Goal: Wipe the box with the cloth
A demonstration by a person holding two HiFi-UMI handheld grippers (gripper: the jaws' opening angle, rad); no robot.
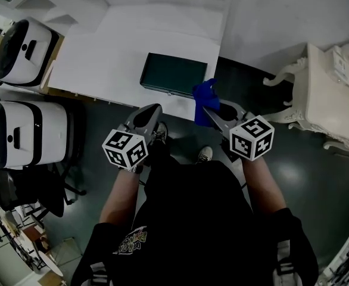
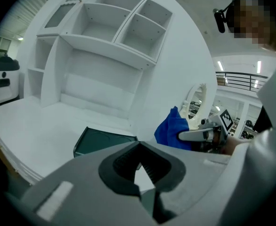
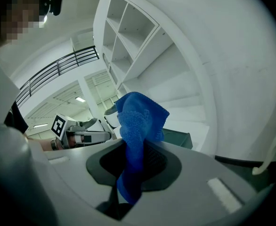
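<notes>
A dark green box (image 1: 173,74) lies flat near the front edge of a white desk (image 1: 103,58). My right gripper (image 1: 204,109) is shut on a blue cloth (image 1: 205,93), which sticks up from its jaws just off the box's right front corner and above the desk's edge. In the right gripper view the cloth (image 3: 139,119) hangs through the jaws, with the box (image 3: 176,137) behind it. My left gripper (image 1: 151,111) is shut and holds nothing, a little before the box's front edge. The left gripper view shows the box (image 2: 101,141) beyond its jaws and the cloth (image 2: 172,130) to the right.
Two white machines (image 1: 21,52) (image 1: 21,133) stand to the left of the desk. A cream ornate table (image 1: 332,91) is at the right. White shelves (image 2: 114,27) rise at the desk's back. The person's shoes (image 1: 205,154) are on the dark floor below.
</notes>
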